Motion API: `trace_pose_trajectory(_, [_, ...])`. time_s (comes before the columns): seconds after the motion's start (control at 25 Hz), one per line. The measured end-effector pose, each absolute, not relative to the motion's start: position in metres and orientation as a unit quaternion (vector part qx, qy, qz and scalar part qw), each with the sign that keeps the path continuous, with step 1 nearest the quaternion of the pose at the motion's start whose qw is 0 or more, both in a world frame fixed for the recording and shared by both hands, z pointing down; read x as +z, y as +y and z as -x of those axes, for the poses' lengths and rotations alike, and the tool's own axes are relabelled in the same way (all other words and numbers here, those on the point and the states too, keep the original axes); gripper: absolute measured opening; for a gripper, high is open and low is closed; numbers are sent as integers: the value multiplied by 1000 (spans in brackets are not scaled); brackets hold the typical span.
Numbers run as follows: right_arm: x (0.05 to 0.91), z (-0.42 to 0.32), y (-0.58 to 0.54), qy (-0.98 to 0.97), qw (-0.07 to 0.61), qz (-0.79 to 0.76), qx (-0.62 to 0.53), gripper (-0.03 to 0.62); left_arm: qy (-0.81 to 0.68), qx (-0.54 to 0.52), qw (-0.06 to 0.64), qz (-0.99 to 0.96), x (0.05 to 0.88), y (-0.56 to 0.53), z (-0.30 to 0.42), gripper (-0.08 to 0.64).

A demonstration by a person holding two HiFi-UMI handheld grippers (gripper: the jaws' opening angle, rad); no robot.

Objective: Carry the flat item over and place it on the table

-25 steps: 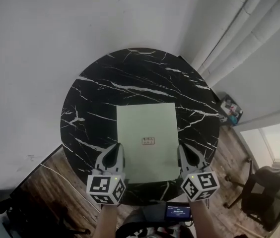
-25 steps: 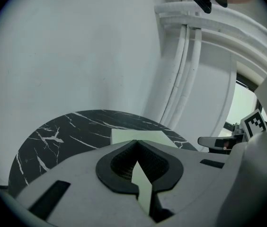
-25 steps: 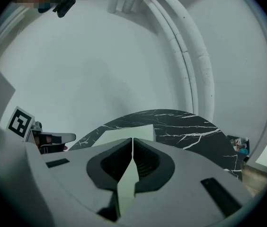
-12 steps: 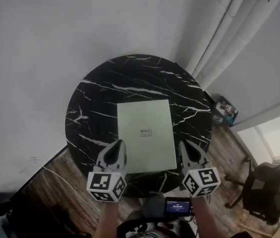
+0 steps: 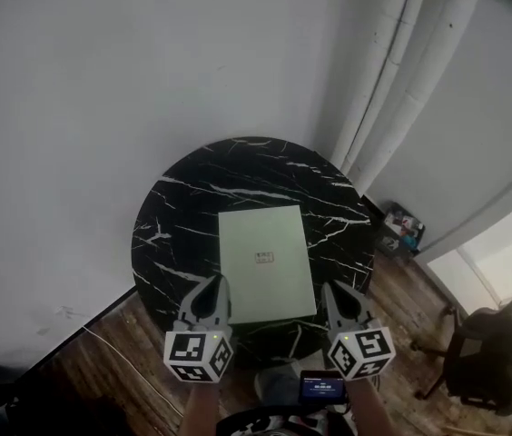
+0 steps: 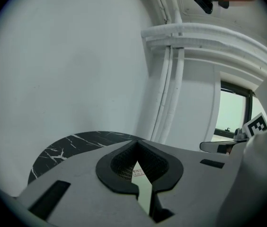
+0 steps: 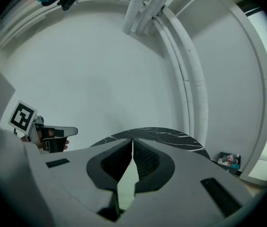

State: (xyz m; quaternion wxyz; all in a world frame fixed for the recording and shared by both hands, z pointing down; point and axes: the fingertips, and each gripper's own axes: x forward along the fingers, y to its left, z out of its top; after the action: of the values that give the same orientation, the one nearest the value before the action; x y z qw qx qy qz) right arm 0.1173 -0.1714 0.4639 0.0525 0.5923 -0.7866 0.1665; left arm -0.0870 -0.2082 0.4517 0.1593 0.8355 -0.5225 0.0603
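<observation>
The flat item, a pale green sheet [image 5: 265,262] with a small label, lies flat on the round black marble table [image 5: 192,198]. My left gripper [image 5: 212,284] hovers shut beside the sheet's near left corner, nothing between its jaws. At the near right, my right gripper [image 5: 336,291] is also shut and empty. In the left gripper view the closed tips [image 6: 136,144] point over the table [image 6: 72,143], and the sheet [image 6: 143,193] shows through the slot behind them. The right gripper view shows the same: closed tips [image 7: 132,141], table [image 7: 171,135], sheet [image 7: 126,183].
White pipes [image 5: 392,71] run up the wall behind the table. A small heap of items [image 5: 399,230] lies on the wooden floor to the right, with an office chair [image 5: 487,352] further right. A thin cable [image 5: 111,348] crosses the floor at the left.
The head view has drawn back from the table, so table and sheet look smaller and farther. Both grippers stayed shut and came away from the sheet's near corners.
</observation>
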Motion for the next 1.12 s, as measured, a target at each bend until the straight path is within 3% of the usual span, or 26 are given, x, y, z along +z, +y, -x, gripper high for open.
trace_pose_trajectory(1.12, [370, -96, -112, -799, -17, -595, 85, 21, -500, 20, 55, -864, 353, -137, 79, 12])
